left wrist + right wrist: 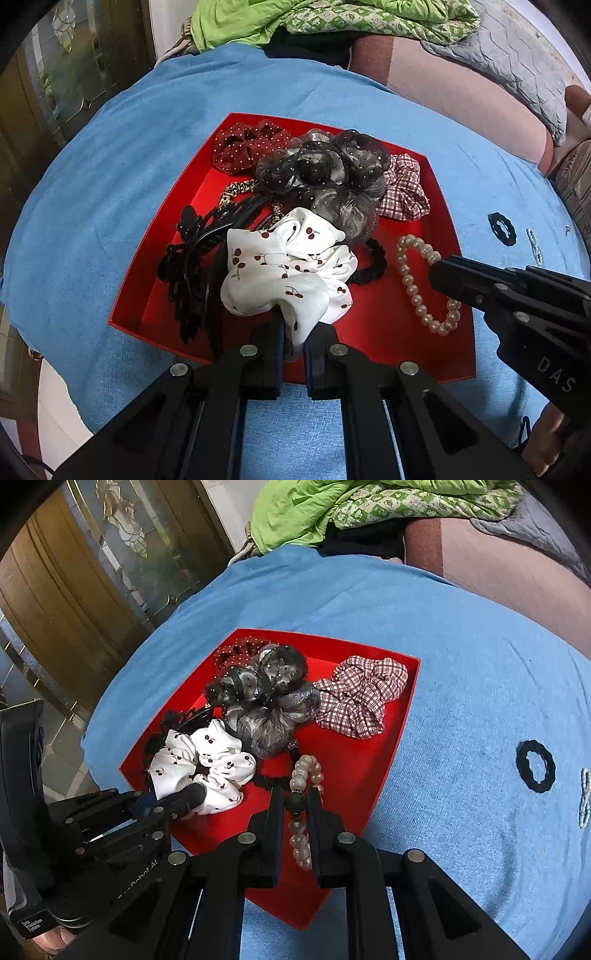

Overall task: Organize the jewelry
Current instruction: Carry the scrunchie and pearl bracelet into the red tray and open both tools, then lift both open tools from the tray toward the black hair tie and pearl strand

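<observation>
A red tray lies on a blue cloth, filled with hair accessories. My left gripper is shut on the near edge of a white cherry-print scrunchie at the tray's front. From the right, my right gripper is shut on a pearl bracelet, whose strand runs between its fingers and rests on the tray floor. Behind them sit a grey-black organza scrunchie, a checked scrunchie and a red dotted one.
A black claw clip and a thin black hair tie also lie in the tray. On the blue cloth right of it are a black ring tie and a small pearl piece. Green bedding is piled behind.
</observation>
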The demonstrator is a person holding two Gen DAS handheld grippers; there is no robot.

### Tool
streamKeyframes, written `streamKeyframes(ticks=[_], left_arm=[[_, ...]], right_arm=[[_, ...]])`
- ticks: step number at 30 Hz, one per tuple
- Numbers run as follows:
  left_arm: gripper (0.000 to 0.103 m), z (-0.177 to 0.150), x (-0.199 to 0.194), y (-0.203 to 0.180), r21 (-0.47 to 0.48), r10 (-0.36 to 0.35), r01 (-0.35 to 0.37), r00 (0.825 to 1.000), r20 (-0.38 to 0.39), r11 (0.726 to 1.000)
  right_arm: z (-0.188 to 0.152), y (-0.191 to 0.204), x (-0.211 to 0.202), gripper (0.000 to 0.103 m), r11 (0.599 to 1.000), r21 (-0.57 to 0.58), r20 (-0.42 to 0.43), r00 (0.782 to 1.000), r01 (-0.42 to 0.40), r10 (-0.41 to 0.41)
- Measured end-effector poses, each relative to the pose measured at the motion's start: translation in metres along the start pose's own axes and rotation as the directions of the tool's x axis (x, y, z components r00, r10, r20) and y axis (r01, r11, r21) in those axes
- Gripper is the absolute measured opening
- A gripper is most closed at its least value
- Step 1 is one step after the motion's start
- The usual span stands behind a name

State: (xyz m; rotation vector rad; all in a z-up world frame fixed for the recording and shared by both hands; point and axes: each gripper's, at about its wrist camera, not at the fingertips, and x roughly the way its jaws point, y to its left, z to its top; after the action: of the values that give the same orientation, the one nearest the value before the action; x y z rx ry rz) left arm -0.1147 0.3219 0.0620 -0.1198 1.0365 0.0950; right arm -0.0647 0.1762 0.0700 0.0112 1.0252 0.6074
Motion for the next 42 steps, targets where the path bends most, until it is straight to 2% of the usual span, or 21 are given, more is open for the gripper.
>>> streamKeyframes(ticks=[15,22,27,30,32,39,42], left_arm=[[0.008,-0.001,0.000,0.001,-0.002,0.006,-0.006,1.000,0.003,1.000],[0.011,-0.002,-0.006,0.003,-0.009,0.010,-0.009,1.000,0.008,1.000],[0.027,-0.002,-0.013,0.005,-0.016,0.018,-0.018,1.000,0.024,1.000],[0.035,-0.002,-0.019,0.004,-0.019,0.023,-0.022,0.999,0.035,1.000],[0.036,-0.002,-0.023,0.003,-0.020,0.027,-0.026,0.999,0.041,0.999],[0.046,-0.004,-0.037,0.001,-0.024,0.040,-0.039,0.997,0.061,0.999],[0.051,-0.004,-0.043,-0.001,-0.029,0.043,-0.041,0.997,0.069,0.999]], right_arm=[[-0.002,-0.003,0.005,0.014,1.000,0.009,-0.014,1.000,0.011,-0.011],[-0.003,-0.003,0.003,0.014,1.000,-0.003,-0.008,1.000,0.009,-0.009],[-0.004,-0.006,0.000,0.016,1.000,0.007,-0.001,1.000,0.010,-0.010],[-0.004,-0.007,-0.004,0.021,1.000,0.015,0.009,1.000,0.010,-0.010],[-0.004,-0.006,-0.007,0.030,1.000,0.020,0.018,1.000,0.007,-0.007],[-0.007,-0.004,-0.020,0.033,1.000,0.024,0.043,0.999,-0.007,0.006],[-0.008,-0.004,-0.027,0.039,0.999,0.031,0.059,0.998,-0.013,0.012]])
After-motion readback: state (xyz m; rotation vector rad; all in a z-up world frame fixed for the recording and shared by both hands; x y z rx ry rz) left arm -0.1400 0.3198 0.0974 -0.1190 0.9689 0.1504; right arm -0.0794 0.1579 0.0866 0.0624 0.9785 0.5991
